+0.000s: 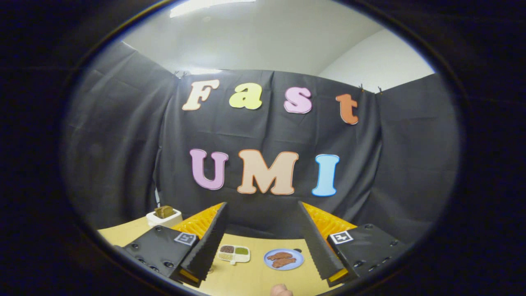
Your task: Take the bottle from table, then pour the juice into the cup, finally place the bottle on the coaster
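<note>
Yellow wood-toned counter (254,279) lies below and between the fingers of the hand-held gripper (263,230), which stand wide apart with nothing between them. The gripper is raised and looks level at the booth's cloth wall, so very little of the counter is in sight.

Between the fingers, a little beyond them, sit a small divided tray (234,253) with brown and green fillings and, to its right, a blue plate (283,259) with brown pieces on it. Off beyond the left finger stands a white toaster (164,216) with a brown slice in it. At the near edge, just under the fingers, a pinkish rounded thing (282,290) pokes in; it is cut off and I cannot tell whether it is a fingertip or something else.

As for the task's own things, the bottle, the cup and the coaster cannot be placed from this view, so I cannot say how they lie or whether juice is in the cup. Fingers parted and holding nothing, lifted off the counter, would fit a moment ahead of reaching for the bottle as well as one after it was set on the coaster. Any next move would call for tipping the view down to bring more of the counter into sight
</note>
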{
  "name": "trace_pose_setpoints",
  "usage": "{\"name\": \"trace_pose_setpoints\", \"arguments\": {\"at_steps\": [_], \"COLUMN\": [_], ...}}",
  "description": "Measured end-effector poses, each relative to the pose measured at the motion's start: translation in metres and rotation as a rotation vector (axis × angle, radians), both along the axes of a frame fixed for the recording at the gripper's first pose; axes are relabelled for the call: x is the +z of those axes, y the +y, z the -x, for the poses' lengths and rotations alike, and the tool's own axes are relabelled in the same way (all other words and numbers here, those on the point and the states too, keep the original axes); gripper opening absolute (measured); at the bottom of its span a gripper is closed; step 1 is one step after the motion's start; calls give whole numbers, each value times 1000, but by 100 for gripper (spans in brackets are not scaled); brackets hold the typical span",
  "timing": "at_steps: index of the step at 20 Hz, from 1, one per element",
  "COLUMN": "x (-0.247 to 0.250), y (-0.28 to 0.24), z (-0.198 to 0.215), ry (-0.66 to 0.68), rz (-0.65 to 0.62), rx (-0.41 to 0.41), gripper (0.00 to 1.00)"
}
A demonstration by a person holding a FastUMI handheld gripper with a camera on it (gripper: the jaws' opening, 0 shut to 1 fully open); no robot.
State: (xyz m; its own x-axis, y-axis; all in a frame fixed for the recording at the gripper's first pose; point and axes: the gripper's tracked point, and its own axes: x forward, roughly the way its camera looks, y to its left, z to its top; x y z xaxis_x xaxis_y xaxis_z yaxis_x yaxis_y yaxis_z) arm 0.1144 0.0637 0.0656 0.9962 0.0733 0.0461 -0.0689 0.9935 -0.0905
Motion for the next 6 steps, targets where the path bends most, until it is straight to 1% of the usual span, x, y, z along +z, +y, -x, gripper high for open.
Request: {"name": "trace_pose_setpoints", "arguments": {"at_steps": [2,6], "x": [-3,-12], "y": [-16,-35], "z": [-5,-10], "ry": [2,18], "rz": [19,18], "rx": [-21,-27], "gripper": [100,100]}}
